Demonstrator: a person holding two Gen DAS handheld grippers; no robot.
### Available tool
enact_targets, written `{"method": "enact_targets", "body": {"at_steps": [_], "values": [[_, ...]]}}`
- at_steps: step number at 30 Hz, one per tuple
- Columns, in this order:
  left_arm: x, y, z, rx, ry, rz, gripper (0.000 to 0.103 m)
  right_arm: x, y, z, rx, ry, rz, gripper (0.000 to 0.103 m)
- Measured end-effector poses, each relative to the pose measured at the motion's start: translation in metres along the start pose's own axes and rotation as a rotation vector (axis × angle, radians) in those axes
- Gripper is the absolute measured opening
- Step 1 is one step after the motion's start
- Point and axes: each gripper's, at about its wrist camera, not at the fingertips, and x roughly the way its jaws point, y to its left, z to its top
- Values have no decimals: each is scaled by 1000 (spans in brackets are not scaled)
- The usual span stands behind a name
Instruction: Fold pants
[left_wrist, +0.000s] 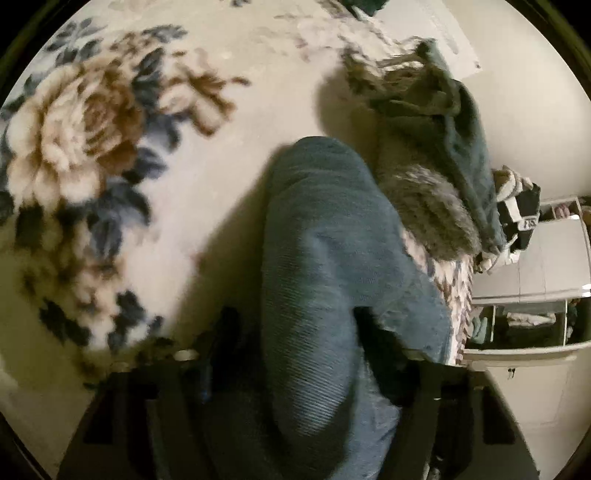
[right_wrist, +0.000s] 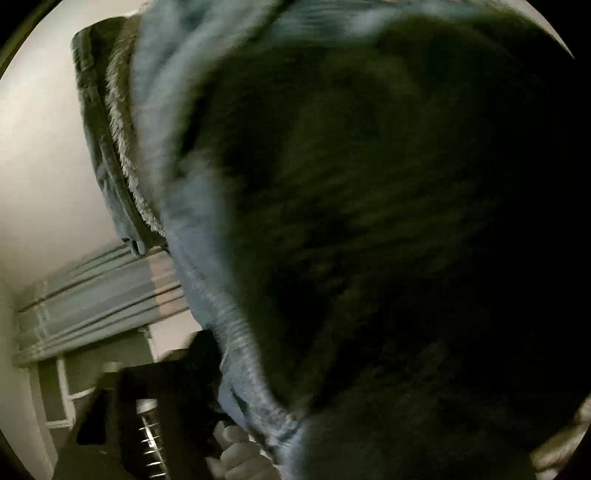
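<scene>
Lifting pants (left_wrist: 332, 266) off floral blanket (left_wrist: 122, 155), I had left gripper (left_wrist: 295, 369) fingers pinching denim between them. Right gripper (right_wrist: 207, 398): cloth draped over lens, grip state unclear. Judged best: keep both edges level, tension even before laying fold.

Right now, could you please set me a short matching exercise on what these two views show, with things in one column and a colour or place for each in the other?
Things:
1. pants
2. blanket
3. furry garment
4. left tool

Descriptions:
A. cream with brown and blue flowers
B. closed on the blue fabric
C. blue ribbed cloth, lifted above the bed
D. grey pile, lying at the bed's edge

Pairs: 1-C, 2-A, 3-D, 4-B
</scene>
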Motion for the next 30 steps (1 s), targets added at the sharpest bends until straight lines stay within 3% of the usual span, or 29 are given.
{"method": "enact_targets", "body": {"at_steps": [3, 8, 19, 25, 30], "values": [[-6, -19, -6, 57, -18, 43, 20, -8, 11, -1, -18, -12, -40, 44], [-29, -36, -12, 65, -45, 44, 17, -29, 37, -4, -93, -12, -66, 31], [-105, -138, -20, 160, -107, -19, 15, -102, 125, 7, -230, -34, -3, 28], [-129, -216, 2, 239, -141, -78, 15, -129, 198, 0, -265, -101, 68, 28], [-136, -290, 33, 290, -167, -167, 15, -189, 266, 21, -311, -194, 119, 27]]}}
